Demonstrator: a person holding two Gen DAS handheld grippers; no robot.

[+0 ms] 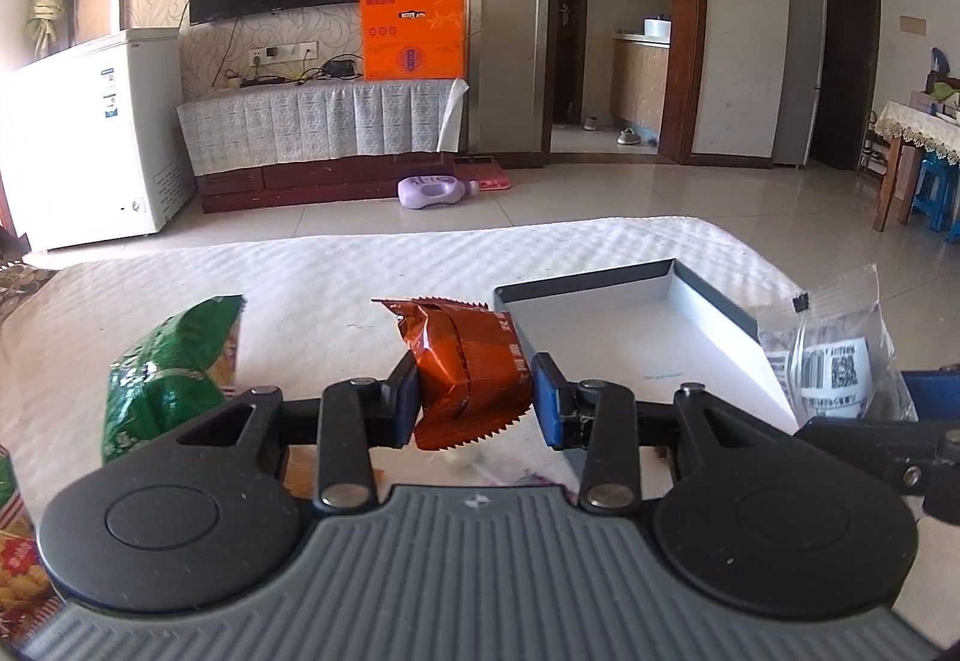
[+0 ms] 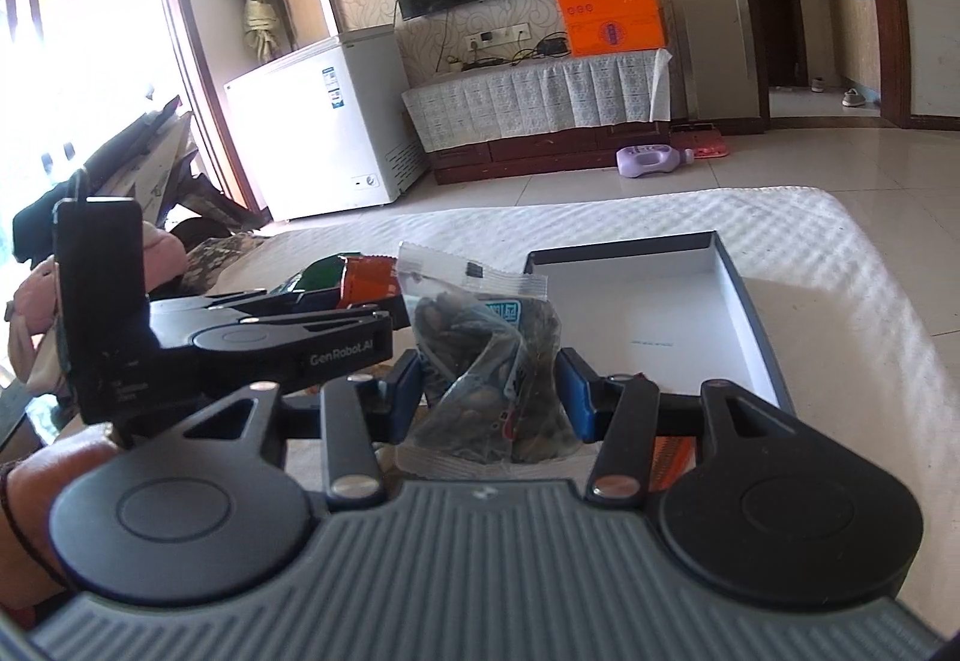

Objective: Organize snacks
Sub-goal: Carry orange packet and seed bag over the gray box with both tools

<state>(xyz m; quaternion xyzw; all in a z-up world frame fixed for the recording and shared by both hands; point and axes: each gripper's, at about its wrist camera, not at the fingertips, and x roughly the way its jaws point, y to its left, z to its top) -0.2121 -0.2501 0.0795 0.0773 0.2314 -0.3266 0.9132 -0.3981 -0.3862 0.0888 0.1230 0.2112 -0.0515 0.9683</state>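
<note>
Above the white tabletop [image 1: 360,265], your left gripper [image 1: 474,397] pinches a light, crinkly orange snack packet [image 1: 468,367] and your right gripper [image 2: 489,391] a soft clear pouch [image 2: 486,361], both mid-body, near the open box [image 2: 690,295].

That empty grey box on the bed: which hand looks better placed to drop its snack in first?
Probably the right. The right gripper, shut on the clear packet, points almost straight at the box. The left gripper holds the orange packet with the box off to its right.
</note>
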